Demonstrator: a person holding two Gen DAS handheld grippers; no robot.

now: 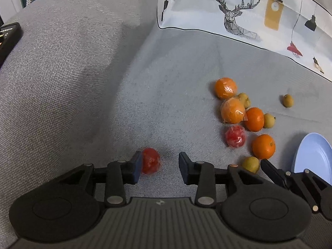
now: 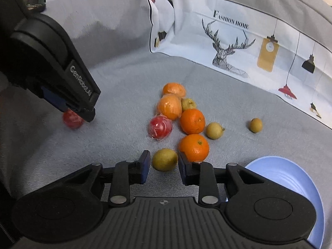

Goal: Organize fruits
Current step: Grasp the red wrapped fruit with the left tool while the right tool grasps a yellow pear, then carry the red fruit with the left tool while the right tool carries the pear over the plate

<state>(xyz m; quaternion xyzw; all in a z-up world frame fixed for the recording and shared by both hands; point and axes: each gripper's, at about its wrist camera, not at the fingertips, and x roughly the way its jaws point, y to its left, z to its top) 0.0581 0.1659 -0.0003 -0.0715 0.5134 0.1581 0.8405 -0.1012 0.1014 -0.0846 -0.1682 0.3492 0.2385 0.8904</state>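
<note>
Here we work both grippers at once: our left gripper (image 1: pixel 158 167) stands part open around a wrapped red fruit (image 1: pixel 150 160), our right gripper (image 2: pixel 162 166) loosely brackets a yellow-green fruit (image 2: pixel 165 159); neither grips. Next, close and lift toward the blue plate (image 2: pixel 290 178).

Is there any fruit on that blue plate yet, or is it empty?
Empty as far as it shows. The blue plate has only bare surface; its near part is hidden behind the gripper. The fruit all lies on the grey cushion.

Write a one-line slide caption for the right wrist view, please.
Right gripper open around a yellow-green fruit on the grey sofa, beside a blue plate.
</note>
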